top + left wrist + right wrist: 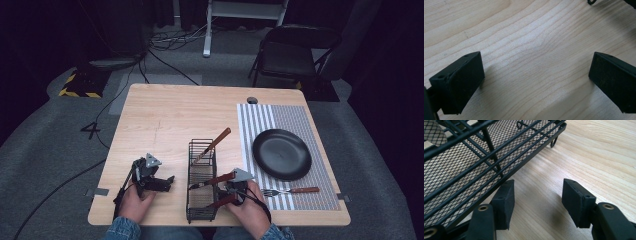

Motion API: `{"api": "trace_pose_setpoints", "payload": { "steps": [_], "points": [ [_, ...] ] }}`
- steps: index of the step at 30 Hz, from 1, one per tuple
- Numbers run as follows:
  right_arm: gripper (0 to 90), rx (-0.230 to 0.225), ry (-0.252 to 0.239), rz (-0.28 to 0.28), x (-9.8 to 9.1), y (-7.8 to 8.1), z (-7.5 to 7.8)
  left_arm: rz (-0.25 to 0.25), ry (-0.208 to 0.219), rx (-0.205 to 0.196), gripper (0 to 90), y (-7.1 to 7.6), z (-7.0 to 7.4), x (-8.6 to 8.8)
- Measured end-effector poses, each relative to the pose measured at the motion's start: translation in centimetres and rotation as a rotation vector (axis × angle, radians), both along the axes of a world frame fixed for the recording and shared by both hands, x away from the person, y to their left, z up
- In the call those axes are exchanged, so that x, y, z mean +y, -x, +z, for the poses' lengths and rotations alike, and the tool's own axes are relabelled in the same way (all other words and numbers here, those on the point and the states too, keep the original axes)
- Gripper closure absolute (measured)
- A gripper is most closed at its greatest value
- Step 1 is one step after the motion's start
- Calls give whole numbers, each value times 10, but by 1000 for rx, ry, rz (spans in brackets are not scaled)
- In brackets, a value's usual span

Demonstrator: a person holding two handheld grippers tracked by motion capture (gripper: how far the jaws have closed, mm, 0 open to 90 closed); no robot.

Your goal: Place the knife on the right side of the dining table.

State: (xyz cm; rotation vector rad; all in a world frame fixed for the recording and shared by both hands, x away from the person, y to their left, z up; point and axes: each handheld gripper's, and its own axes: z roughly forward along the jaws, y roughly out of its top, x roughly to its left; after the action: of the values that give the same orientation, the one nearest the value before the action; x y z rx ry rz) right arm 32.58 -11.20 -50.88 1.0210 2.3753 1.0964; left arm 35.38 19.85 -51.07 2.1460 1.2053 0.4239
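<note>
From above, your forearms run off the bottom edge, and your right hand [250, 210] hides most of the right hand-held gripper [234, 192], so you cannot tell how its jaws stand there. The blades of the wooden-handled utensils in the wire basket [202, 212] are lost behind its mesh, too small to say whether each is a knife or something else. In the right gripper view the basket [461, 170] is cut off at the top and left, and in the left gripper view the right-hand jaw runs off the frame, with dark scraps at the top right corner too clipped to name.
</note>
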Motion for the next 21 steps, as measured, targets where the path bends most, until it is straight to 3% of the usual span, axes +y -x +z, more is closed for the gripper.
{"api": "trace_pose_setpoints", "payload": {
  "steps": [8, 13, 14, 17, 21],
  "points": [
    [441, 4, -4, 24, -2, -2, 0, 1, 0, 1, 2, 0, 0, 0],
    [555, 9, 5, 38, -7, -3, 2, 1, 1, 0, 3, 0, 0, 0],
    [589, 30, 11, 32, -13, -6, 6, 2, 1, 0, 3, 0, 0, 0],
    [611, 40, 1, 29, -18, -9, 12, 3, 4, 3, 3, 0, 0, -1],
    [625, 84, -54, 33, -29, -15, 30, 3, 4, 3, 3, 0, 0, -1]
  ]
}}
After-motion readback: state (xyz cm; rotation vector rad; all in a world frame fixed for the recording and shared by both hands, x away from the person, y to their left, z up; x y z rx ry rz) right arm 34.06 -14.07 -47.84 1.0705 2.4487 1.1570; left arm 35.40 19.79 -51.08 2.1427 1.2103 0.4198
